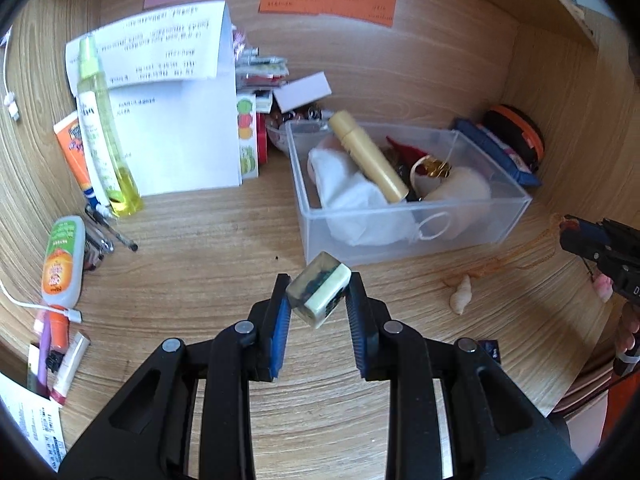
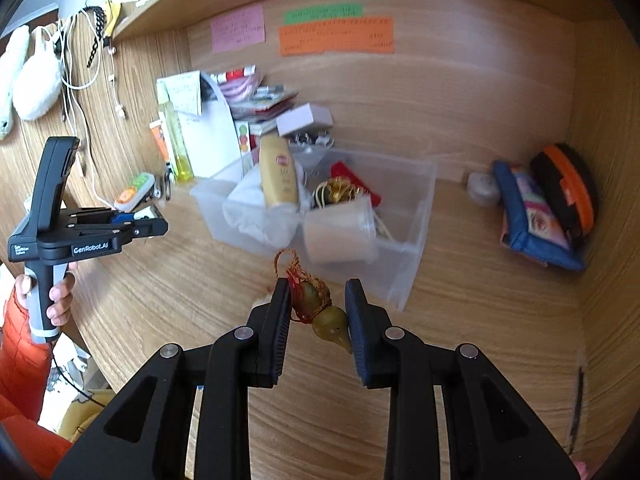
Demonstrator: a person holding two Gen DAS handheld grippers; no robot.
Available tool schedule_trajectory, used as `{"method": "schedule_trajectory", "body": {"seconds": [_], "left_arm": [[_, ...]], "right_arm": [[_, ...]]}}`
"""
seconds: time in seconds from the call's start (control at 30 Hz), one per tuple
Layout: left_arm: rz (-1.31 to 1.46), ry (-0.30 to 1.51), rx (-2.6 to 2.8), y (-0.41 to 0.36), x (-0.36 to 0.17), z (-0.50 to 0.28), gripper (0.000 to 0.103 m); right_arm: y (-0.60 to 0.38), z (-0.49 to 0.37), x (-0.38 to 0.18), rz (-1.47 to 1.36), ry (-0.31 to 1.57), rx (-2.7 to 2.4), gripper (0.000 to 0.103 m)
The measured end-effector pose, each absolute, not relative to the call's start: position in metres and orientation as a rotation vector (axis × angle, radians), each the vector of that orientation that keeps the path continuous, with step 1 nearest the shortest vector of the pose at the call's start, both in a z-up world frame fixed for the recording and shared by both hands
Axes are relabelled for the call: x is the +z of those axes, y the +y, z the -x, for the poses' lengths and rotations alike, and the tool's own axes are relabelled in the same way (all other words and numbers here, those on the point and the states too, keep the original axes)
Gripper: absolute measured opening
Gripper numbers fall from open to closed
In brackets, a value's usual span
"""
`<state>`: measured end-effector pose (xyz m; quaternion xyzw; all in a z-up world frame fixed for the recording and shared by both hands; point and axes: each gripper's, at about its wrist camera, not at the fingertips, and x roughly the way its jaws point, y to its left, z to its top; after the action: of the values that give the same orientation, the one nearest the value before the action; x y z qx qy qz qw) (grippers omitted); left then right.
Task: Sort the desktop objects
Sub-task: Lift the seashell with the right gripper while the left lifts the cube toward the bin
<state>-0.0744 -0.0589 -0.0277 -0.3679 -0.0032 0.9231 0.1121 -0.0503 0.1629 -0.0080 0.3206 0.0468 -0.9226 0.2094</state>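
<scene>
Above the worktop, a block is clamped by the left gripper; a gourd is pinched by the right gripper, near the bin.

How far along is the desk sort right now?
Partly done: the clear bin already holds a gold bottle, a white mask and trinkets. In hand: the left gripper clamps a small block; the right gripper clamps a gourd charm. Left: a seashell, tubes and pens at the left edge.

I see home study nook: wooden surface, sticky notes on back panel, charger cables, toiletries, clear bin.
</scene>
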Motion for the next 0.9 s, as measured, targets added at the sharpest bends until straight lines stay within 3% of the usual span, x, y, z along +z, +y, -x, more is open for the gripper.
{"method": "schedule_trajectory", "body": {"seconds": [0.9], "left_arm": [[0.907, -0.002, 2.695, -0.033, 0.032, 0.099, 0.027]], "right_arm": [[0.138, 0.105, 0.077, -0.630, 0.241, -2.612, 0.025]]}}
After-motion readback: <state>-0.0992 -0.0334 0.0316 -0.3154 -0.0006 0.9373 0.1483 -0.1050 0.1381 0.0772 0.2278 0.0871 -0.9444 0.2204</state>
